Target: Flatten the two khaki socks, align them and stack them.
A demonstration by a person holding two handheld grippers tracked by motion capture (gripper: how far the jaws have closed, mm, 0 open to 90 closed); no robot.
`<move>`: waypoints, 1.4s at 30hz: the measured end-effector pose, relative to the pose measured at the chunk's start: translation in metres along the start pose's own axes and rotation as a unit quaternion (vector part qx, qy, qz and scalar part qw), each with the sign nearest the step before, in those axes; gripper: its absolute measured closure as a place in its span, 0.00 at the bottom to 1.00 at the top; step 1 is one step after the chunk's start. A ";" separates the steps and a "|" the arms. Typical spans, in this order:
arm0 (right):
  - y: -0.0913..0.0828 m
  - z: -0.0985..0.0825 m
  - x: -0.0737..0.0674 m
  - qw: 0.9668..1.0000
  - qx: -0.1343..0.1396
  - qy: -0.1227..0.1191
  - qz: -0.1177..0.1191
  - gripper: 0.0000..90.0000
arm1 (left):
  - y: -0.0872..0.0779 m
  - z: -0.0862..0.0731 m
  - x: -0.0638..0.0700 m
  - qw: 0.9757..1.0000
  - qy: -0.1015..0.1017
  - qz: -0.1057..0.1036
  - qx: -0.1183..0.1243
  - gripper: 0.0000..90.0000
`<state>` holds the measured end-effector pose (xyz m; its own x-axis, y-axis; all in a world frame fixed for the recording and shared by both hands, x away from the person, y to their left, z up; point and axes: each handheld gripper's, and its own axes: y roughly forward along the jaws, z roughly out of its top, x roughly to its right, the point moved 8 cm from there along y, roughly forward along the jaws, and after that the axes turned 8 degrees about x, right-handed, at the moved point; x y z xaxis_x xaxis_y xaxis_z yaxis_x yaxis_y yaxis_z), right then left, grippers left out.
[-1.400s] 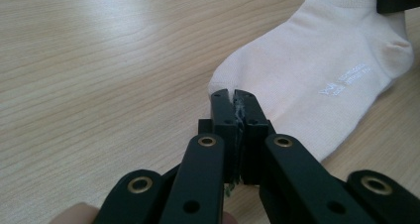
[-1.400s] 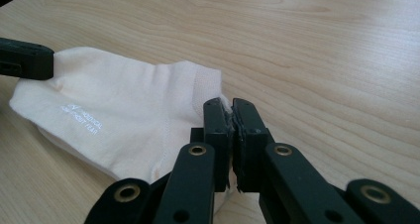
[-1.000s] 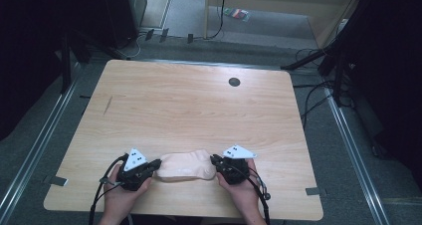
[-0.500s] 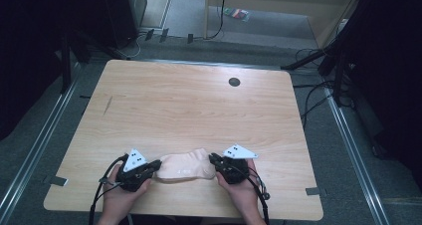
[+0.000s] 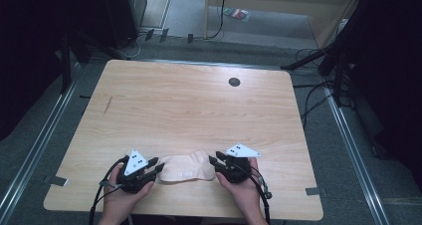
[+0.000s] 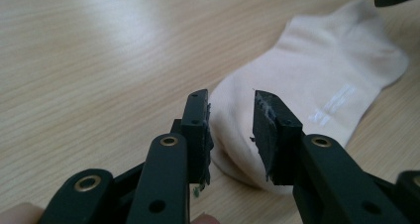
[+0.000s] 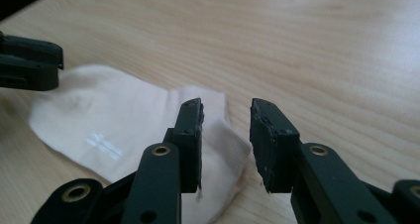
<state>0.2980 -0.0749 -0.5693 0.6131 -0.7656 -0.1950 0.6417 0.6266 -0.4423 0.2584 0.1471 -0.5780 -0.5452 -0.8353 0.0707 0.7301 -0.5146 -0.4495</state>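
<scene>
Sock (image 5: 185,167), pale cream and lying flat, sits near the front edge of the wooden desk (image 5: 199,105), right between the person's two hands. A faint white marking shows on its fabric in both gripper views.

To its left, the left hand-held gripper (image 5: 158,165) is held in the person's left hand (image 5: 119,197), its tips pointing at the sock's left end. From the left gripper view (image 6: 230,130) the jaws stand apart with a clear gap between them, and the rounded end of the sock (image 6: 317,85) lies just past and below that gap; the jaws are released, nothing is pinched between them.

To the right, the right hand-held gripper (image 5: 213,161) rests in the person's right hand (image 5: 244,190), tips aimed at the sock's right end. In the right gripper view (image 7: 225,135) its jaws are likewise spread, with the ribbed cuff edge of the sock (image 7: 114,125) lying under the left jaw and the gap; no fabric is clamped.

Each gripper carries a white three-cornered plate on top, and black cables trail back along the wrists toward the desk's near edge.

Farther back on the desk, a small dark round hole (image 5: 234,81) sits toward the far right corner. Around the desk is grey floor (image 5: 278,26), with cables near the far side.
</scene>
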 end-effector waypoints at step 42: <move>-0.050 0.018 0.089 0.986 0.115 0.069 -0.103 0.16 | -0.039 -0.005 -0.127 0.982 -0.147 0.077 0.091 0.16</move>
<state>0.3290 -0.1718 -0.5488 0.4005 -0.8828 -0.2453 0.8431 0.4599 -0.2786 0.2969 0.2738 -0.5740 -0.2987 -0.9122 0.2804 0.8712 -0.3806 -0.3101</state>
